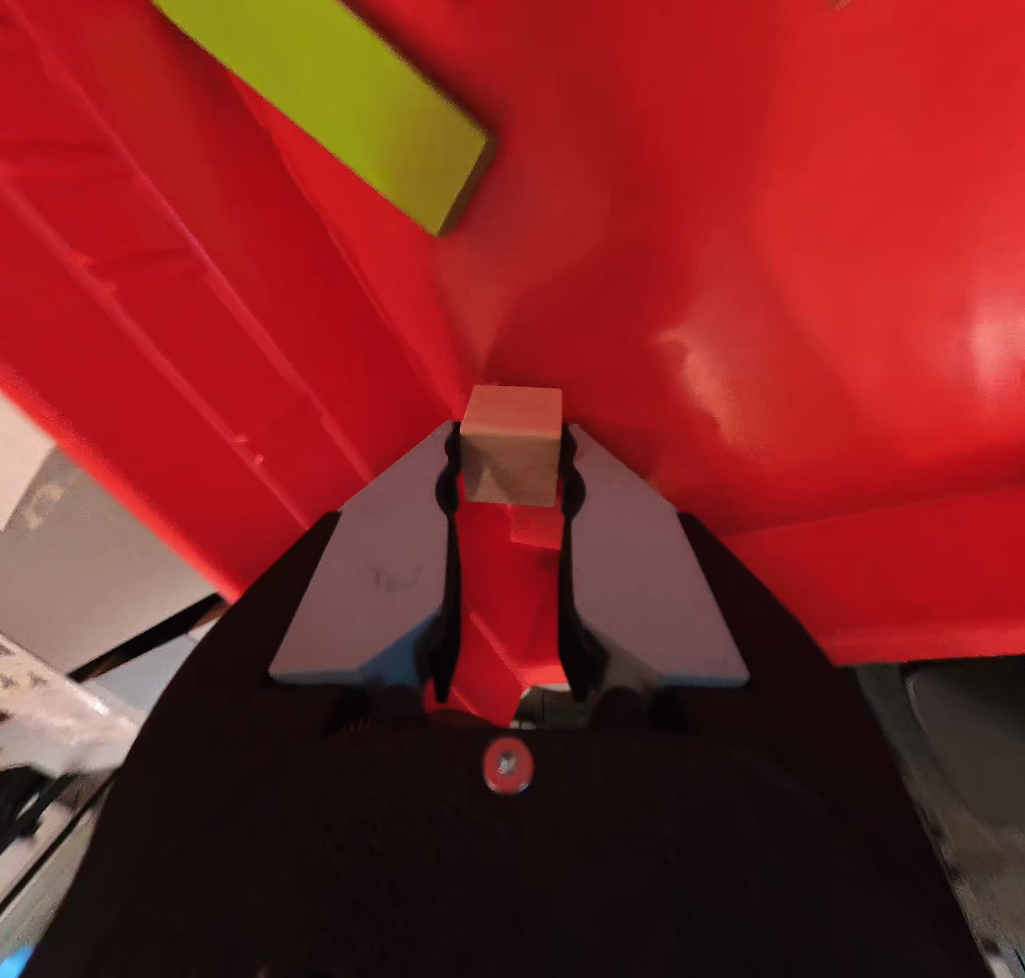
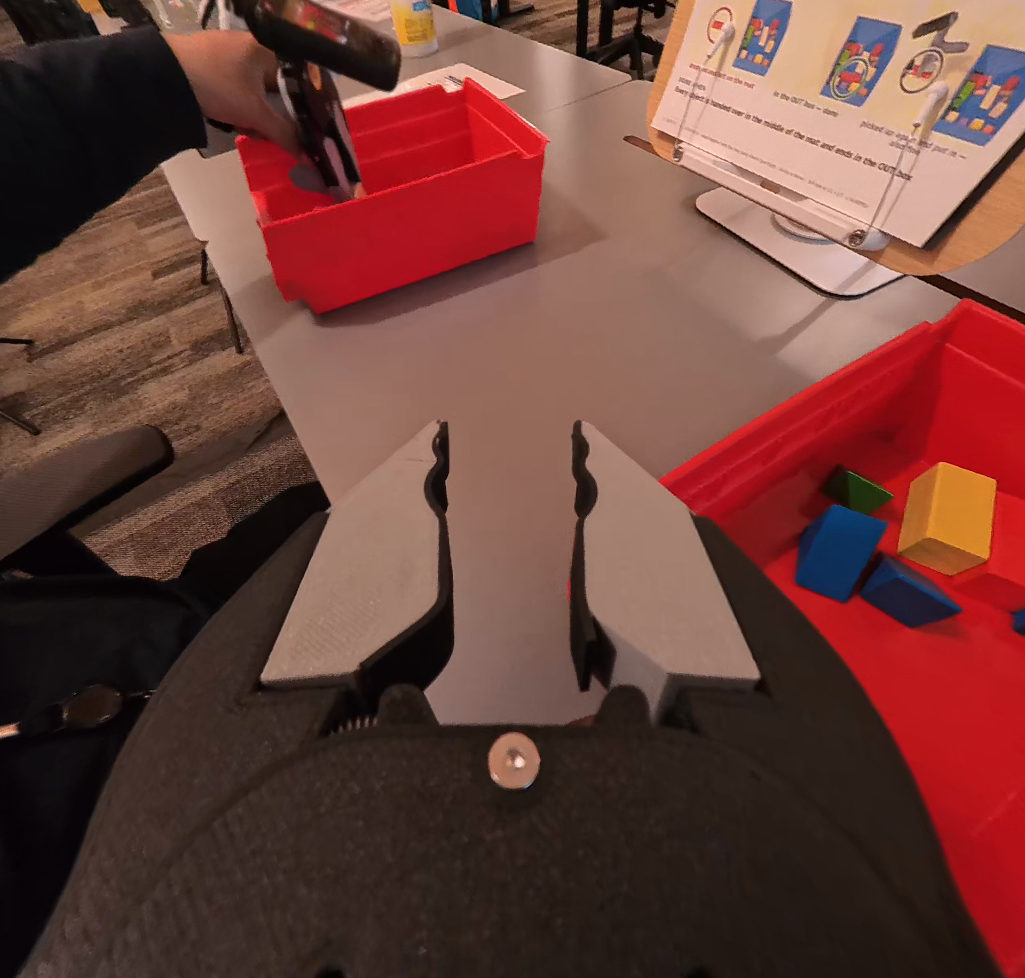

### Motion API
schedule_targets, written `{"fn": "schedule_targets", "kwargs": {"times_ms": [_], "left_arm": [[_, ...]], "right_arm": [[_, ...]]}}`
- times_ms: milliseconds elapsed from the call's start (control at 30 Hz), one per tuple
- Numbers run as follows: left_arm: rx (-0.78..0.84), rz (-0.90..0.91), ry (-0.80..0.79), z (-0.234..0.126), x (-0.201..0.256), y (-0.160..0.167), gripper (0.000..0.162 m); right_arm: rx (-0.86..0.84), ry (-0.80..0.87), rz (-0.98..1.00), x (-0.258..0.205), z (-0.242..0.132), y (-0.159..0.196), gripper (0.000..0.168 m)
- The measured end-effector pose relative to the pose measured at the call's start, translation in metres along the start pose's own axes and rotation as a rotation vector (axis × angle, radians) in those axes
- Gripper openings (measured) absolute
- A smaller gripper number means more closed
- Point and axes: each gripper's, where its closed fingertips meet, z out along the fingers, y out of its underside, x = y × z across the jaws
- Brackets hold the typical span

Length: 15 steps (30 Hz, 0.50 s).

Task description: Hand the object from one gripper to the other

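Observation:
My left gripper [image 1: 510,452] is shut on a small plain wooden cube [image 1: 511,449] and holds it low inside a red bin [image 1: 776,230], close to the bin's floor. A lime-green flat block [image 1: 321,80] lies in that bin, up and to the left of the cube. In the right wrist view the left gripper [image 2: 333,175] reaches down into the far red bin [image 2: 410,230], held by a hand. My right gripper [image 2: 510,452] is open and empty above the grey table [image 2: 499,352].
A second red bin [image 2: 832,674] at the right holds a yellow block [image 2: 948,513], a green wedge [image 2: 857,488] and blue blocks [image 2: 837,557]. An instruction sheet on a stand [image 2: 832,119] is at the back right. A wipes canister [image 2: 407,3] stands at the far back. The grippers' ends are close to 50 centimeters from one another.

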Motion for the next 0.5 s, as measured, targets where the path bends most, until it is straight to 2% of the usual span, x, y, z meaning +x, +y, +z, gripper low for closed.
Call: {"fn": "schedule_targets", "kwargs": {"times_ms": [100, 167, 267, 367, 433, 500], "left_arm": [[0.270, -0.044, 0.037, -0.040, 0.015, -0.034, 0.032], [0.515, -0.077, 0.165, -0.081, 0.045, -0.060, 0.032], [0.887, -0.034, 0.543, -0.166, 0.123, -0.081, 0.032], [1.181, 0.100, 0.987, -0.255, 0.202, -0.068, 0.032], [1.263, 0.153, 1.220, -0.288, 0.237, -0.056, 0.032], [1.268, 0.178, 1.361, -0.298, 0.266, -0.054, 0.033]], "right_arm": [[0.006, -0.052, -0.025, -0.017, 0.003, -0.003, 0.043], [-0.008, -0.108, -0.062, -0.034, 0.007, -0.002, 0.045], [-0.039, -0.185, -0.153, -0.064, 0.017, 0.002, 0.051], [0.002, -0.244, -0.255, -0.097, 0.027, -0.006, 0.056], [0.054, -0.243, -0.314, -0.115, 0.031, -0.017, 0.061], [0.116, -0.220, -0.379, -0.129, 0.030, -0.028, 0.063]]}}
